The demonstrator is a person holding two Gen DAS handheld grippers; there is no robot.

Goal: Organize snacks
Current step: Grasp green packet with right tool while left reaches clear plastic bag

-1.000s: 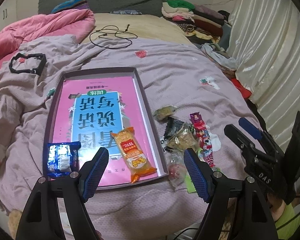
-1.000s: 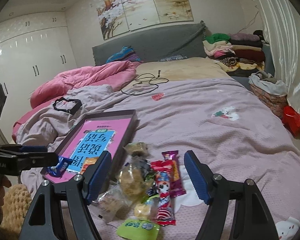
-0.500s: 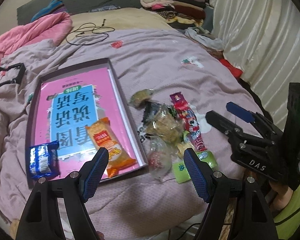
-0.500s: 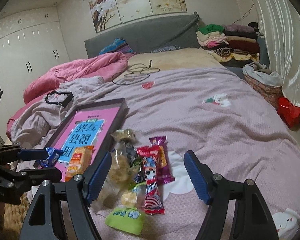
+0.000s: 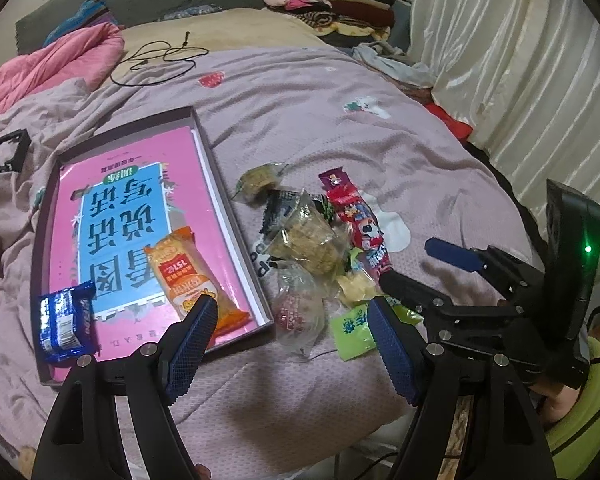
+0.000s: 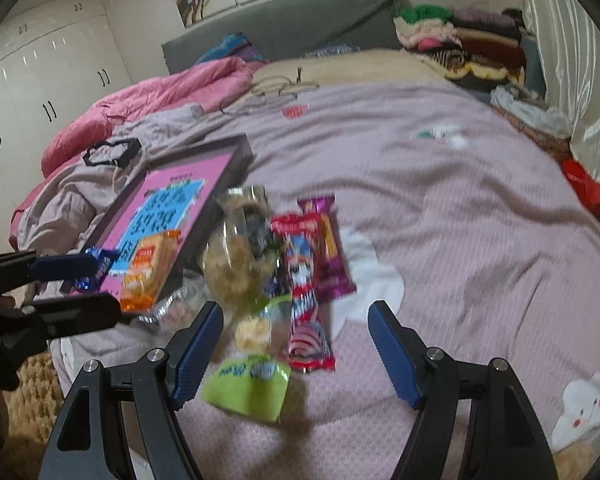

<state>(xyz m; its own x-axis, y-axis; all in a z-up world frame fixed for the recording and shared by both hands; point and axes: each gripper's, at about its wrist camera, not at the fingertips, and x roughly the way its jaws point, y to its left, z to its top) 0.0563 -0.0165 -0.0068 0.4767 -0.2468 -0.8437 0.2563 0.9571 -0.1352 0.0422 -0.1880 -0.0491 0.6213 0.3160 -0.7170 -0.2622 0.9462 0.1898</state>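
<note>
A shallow dark box (image 5: 204,148) (image 6: 240,160) lined with a pink and blue sheet lies on the bed. Inside it are an orange snack packet (image 5: 188,276) (image 6: 148,268) and a blue biscuit packet (image 5: 64,320). Right of the box lies a heap of loose snacks: a clear bag of cakes (image 5: 312,240) (image 6: 236,264), a red wrapper (image 5: 360,224) (image 6: 304,292), a green pouch (image 5: 352,332) (image 6: 248,388). My left gripper (image 5: 292,344) hovers open above the box's near right corner, nothing between its fingers. My right gripper (image 6: 296,356) (image 5: 416,268) is open over the green pouch and red wrapper.
A pink quilt (image 5: 48,68) is bunched at the far left. A black cable (image 5: 160,60) and a black frame-like object (image 5: 8,156) lie on the mauve bedcover (image 5: 380,140). Folded clothes (image 5: 332,4) are stacked at the bedhead; a curtain (image 5: 520,60) hangs on the right.
The left gripper has slid right, from over the box toward the snack heap. The right gripper has sunk closer to the snacks. Both stay open.
</note>
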